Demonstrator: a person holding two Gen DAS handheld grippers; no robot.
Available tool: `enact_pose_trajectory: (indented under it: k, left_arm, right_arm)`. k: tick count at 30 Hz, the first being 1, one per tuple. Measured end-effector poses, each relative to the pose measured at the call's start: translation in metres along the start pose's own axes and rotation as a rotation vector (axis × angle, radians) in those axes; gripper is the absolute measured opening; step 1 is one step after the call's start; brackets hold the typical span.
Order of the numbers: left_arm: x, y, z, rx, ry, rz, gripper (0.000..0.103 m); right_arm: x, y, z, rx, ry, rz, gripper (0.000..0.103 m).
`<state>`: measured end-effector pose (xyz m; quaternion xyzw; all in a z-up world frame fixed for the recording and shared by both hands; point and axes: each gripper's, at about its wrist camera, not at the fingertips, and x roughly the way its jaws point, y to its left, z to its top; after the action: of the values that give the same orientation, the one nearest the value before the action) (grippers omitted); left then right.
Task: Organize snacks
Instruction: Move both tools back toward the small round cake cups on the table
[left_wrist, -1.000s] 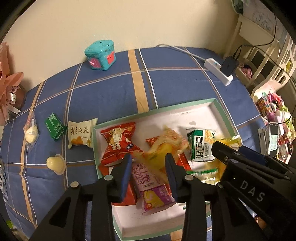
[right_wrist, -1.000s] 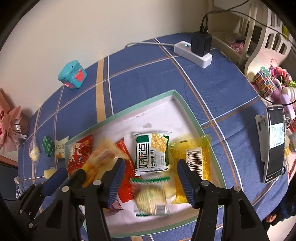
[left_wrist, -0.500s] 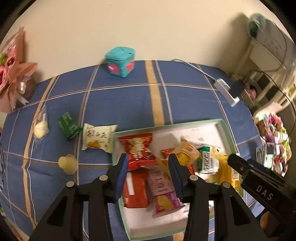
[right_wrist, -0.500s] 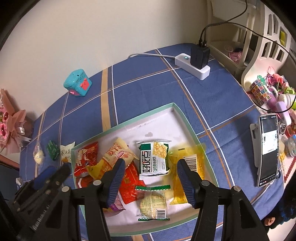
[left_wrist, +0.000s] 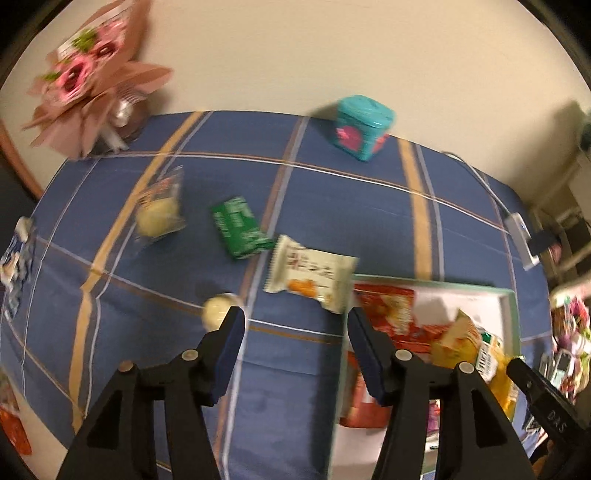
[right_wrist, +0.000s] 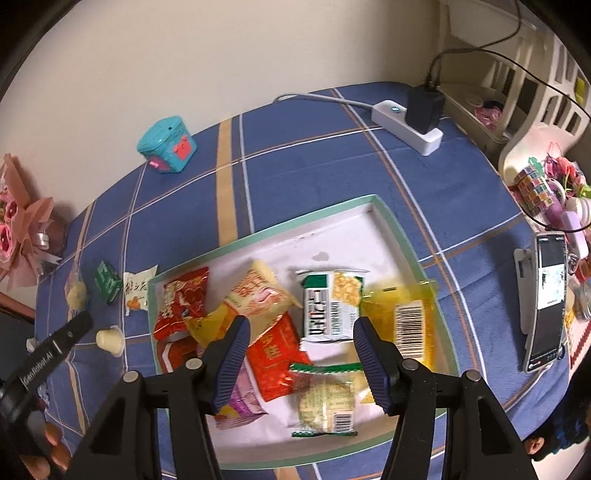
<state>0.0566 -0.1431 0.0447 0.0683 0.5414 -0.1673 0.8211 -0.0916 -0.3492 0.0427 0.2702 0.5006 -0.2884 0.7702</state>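
A green-rimmed white tray (right_wrist: 373, 210) holds several snack packets, among them a yellow packet (right_wrist: 258, 295), a red one (right_wrist: 181, 299) and a green-and-white one (right_wrist: 328, 306). It also shows in the left wrist view (left_wrist: 506, 306). Loose on the blue cloth left of it lie a white packet (left_wrist: 310, 277), a green packet (left_wrist: 238, 225), a clear-wrapped round snack (left_wrist: 157, 214) and a small jelly cup (left_wrist: 216, 308). My left gripper (left_wrist: 295, 354) is open and empty over the cloth, near the white packet. My right gripper (right_wrist: 301, 363) is open and empty above the tray.
A teal tin (left_wrist: 364, 127) stands at the back by the wall. A pink bouquet (left_wrist: 92, 92) is at the back left. A white power strip (right_wrist: 406, 125) with a black plug and a phone on a stand (right_wrist: 546, 299) are on the right. Another packet (left_wrist: 14, 258) lies at the far left edge.
My left gripper let the yellow packet fall into the tray, opened wider and swung left off the tray toward the loose snacks. My right gripper stayed open over the tray.
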Motion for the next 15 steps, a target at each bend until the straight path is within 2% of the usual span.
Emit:
enact_pose_trajectory:
  k: [4,6,7,8,9,10,11,15]
  left_arm:
    - [0.002,0.019,0.003,-0.039,0.002,0.016,0.060]
    - [0.002,0.025,0.004,-0.050,-0.001,0.027,0.071]
    - [0.002,0.027,0.004,-0.056,-0.005,0.033,0.082]
    - [0.001,0.030,0.004,-0.061,-0.009,0.041,0.088]
    - [0.001,0.033,0.005,-0.064,-0.011,0.049,0.090]
    - [0.001,0.035,0.005,-0.063,-0.013,0.061,0.093]
    - [0.002,0.037,0.005,-0.059,-0.013,0.070,0.093]
    - [0.005,0.045,0.005,-0.061,-0.005,0.081,0.093]
  right_arm:
    - [0.002,0.017,-0.002,-0.028,0.005,0.007,0.062]
    - [0.004,0.024,-0.003,-0.040,0.008,0.012,0.062]
    - [0.004,0.027,-0.004,-0.045,0.009,0.014,0.062]
    - [0.005,0.030,-0.004,-0.047,0.008,0.017,0.068]
    - [0.005,0.032,-0.004,-0.047,0.006,0.018,0.075]
    - [0.006,0.034,-0.005,-0.046,0.001,0.018,0.086]
    - [0.006,0.036,-0.005,-0.045,-0.002,0.017,0.090]
    - [0.008,0.040,-0.005,-0.049,-0.003,0.011,0.094]
